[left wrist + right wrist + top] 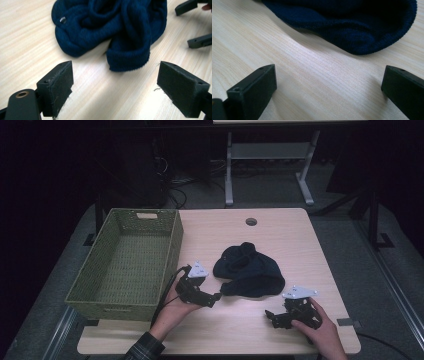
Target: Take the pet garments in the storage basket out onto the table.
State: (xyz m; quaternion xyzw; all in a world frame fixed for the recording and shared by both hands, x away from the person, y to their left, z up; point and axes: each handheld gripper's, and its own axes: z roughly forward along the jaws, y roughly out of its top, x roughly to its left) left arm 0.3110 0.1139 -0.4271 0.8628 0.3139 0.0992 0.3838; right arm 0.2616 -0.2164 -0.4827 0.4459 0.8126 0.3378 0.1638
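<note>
Both tongs, left [218,296] and right [270,315], gape wide (empty) beside the navy beanie [248,270].

Light wood table [310,270] stood on grey carpet floor [270,190]; room was dark (second table's metal legs [229,170] behind, cables [175,185] nearby).

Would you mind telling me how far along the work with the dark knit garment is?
Nothing looks done so far: the dark blue knit garment lies crumpled on the table, and the green woven basket holds nothing. In hand: the left claw is open, its tips near the garment's edge; the right claw is open, aimed at the hem. Gripping and whatever follows remain.
</note>
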